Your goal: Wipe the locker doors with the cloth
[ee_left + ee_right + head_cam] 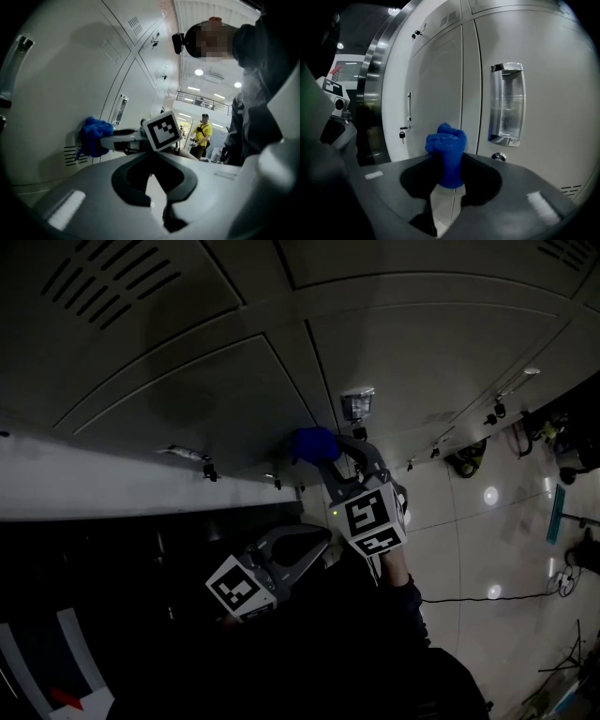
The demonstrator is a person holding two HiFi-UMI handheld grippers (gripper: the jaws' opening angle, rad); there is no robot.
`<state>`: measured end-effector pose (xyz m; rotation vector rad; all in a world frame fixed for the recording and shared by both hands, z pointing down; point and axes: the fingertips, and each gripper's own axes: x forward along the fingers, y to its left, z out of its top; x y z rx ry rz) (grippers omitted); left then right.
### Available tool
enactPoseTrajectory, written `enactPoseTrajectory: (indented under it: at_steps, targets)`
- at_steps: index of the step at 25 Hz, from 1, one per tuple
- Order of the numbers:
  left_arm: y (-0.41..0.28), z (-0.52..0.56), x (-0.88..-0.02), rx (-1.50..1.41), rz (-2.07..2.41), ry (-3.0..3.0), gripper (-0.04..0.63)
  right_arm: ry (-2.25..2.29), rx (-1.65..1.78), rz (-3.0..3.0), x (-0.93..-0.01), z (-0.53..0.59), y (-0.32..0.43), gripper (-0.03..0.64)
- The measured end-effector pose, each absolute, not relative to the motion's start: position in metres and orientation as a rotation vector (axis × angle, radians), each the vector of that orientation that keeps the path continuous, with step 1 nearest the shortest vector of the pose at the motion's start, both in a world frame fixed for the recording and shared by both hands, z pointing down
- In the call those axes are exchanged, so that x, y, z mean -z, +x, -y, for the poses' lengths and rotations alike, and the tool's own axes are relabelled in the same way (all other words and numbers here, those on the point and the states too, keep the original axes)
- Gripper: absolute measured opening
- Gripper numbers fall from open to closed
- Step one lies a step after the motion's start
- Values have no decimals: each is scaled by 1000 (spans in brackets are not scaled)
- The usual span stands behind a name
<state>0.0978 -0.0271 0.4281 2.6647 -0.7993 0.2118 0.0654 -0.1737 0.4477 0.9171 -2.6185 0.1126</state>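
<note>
3 cameras near the locker doors (234, 399)
Head view looks steeply down; both gripper views face them up close, sharing the cloth (446, 150).

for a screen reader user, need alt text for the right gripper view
The right tongs are shut on a bunched blue cloth, held up toward pale grey locker doors. A clear plastic holder is mounted on the door at right; a key hangs from a lock farther left.

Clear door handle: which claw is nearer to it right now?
Right. The right claw, shut on the blue cloth, is at the locker door just beside the clear handle; the left claw hangs back, off the door.
</note>
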Motion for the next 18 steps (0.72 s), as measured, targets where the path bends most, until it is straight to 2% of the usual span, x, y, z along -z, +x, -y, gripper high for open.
enactPoseTrajectory:
  at_steps: [8,18]
  targets:
    - [76,15,-429,-206,827,2639,0,874,-110,2649,-444,164,43,117]
    - [-2,-12,-431,-226,889,2618,0,547,-123,2616,-498,110,-76,117]
